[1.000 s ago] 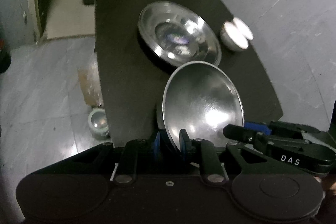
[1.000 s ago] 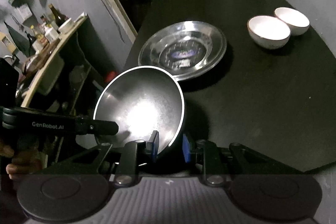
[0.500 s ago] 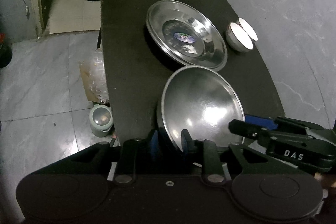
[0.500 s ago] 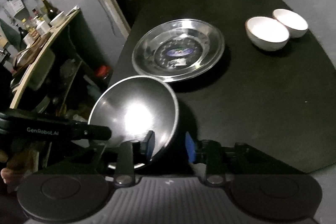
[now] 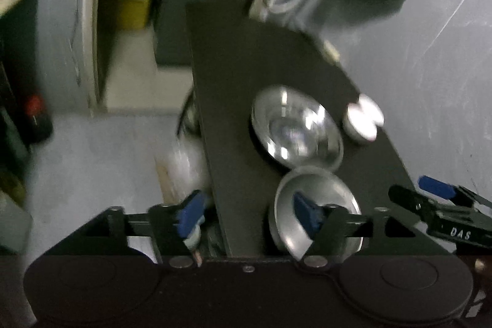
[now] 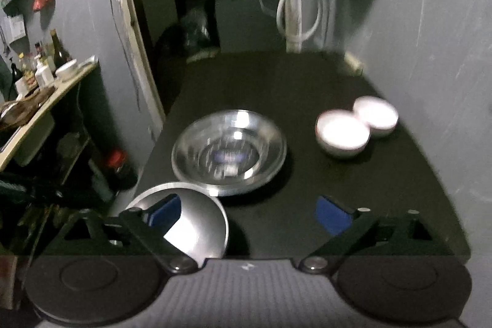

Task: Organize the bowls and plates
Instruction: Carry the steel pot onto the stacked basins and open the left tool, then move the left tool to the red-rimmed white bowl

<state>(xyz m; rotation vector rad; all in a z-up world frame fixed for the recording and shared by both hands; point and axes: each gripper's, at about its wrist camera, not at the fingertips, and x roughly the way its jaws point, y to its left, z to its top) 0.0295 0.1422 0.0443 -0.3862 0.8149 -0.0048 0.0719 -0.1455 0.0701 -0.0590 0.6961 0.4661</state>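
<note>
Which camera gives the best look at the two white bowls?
The right wrist view. Both white bowls sit side by side there, unobstructed, past the large steel plate. The left wrist view shows the white bowls as a small blurred pair at the table's edge.

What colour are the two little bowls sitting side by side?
White; the two little bowls show best in the right wrist view.

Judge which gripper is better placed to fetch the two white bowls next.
Right, probably. The white bowls sit on the right gripper's side of the table; the steel plate lies between them and the left gripper.
</note>
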